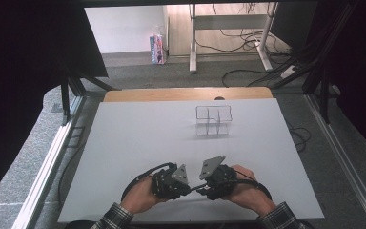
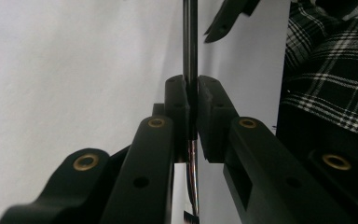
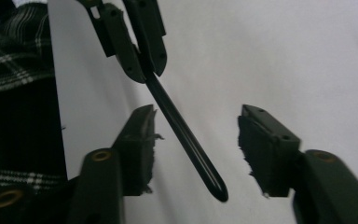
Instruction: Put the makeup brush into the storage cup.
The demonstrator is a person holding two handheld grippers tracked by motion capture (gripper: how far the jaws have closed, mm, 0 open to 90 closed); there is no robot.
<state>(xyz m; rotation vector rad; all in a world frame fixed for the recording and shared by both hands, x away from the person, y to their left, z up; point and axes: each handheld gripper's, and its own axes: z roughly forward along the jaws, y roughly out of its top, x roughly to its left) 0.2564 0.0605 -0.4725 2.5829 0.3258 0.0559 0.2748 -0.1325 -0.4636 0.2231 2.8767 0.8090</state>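
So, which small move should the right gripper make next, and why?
Probably it should finish closing on the free end of the black pen. The left gripper already clamps the pen's other end, and the pen's tip lies between the right gripper's pads, which stand apart and do not touch it. Closing would give both grippers a hold, perhaps to pull the pen apart or pass it over.

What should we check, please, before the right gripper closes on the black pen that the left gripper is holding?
1. Left gripper shut on the black pen: ok.
2. Pen's free end between the right gripper's jaws: ok.
3. Right pads pressing the pen: not ok; gaps show on both sides.
4. Pen centred between the right jaws: not ok; it lies nearer one pad.
5. Clear divided organiser standing apart from both hands: ok.
6. Pen capped or uncapped: cannot tell.
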